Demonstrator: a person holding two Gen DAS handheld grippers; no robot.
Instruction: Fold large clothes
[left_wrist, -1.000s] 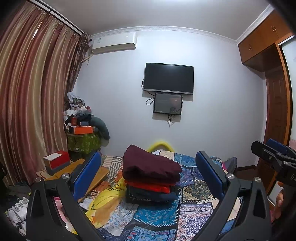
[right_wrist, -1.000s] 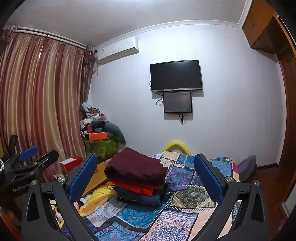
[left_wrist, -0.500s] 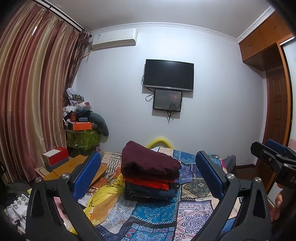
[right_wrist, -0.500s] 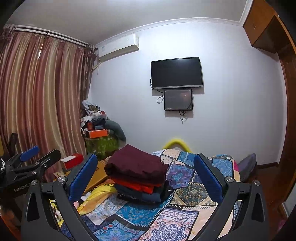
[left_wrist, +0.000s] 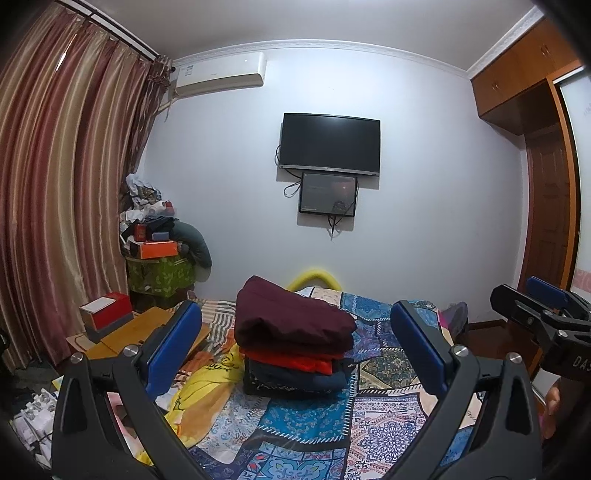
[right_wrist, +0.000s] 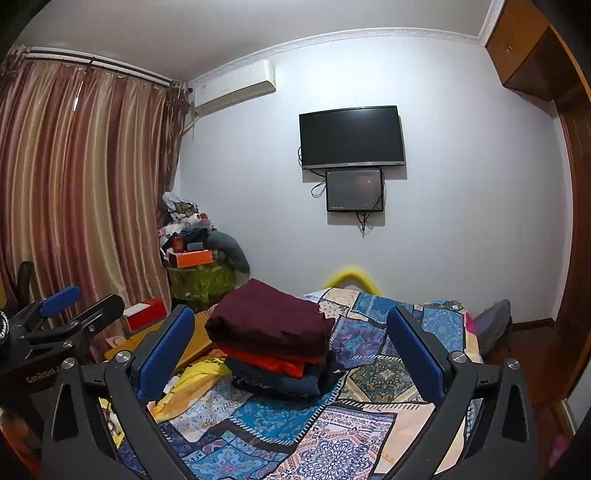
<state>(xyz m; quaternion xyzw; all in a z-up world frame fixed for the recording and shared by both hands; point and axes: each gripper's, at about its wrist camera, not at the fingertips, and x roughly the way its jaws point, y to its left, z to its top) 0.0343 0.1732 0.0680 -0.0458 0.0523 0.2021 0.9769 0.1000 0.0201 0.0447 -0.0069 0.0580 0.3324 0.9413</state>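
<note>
Nearest me, my left gripper (left_wrist: 295, 339) and right gripper (right_wrist: 290, 339) hang above the bed (left_wrist: 373, 417), jaws spread wide, nothing between them. Beyond, on the patchwork quilt (right_wrist: 332, 424), sits the stack (left_wrist: 295, 347) of folded clothes: a maroon piece (right_wrist: 269, 321) on top, red (left_wrist: 291, 360) below it, dark blue (right_wrist: 277, 380) at the bottom. I read its long axis as running from near right to far left, the folded edge facing right. A yellow cloth (left_wrist: 207, 384) lies left of it. Farthest, a TV (left_wrist: 330, 143) hangs on the wall.
</note>
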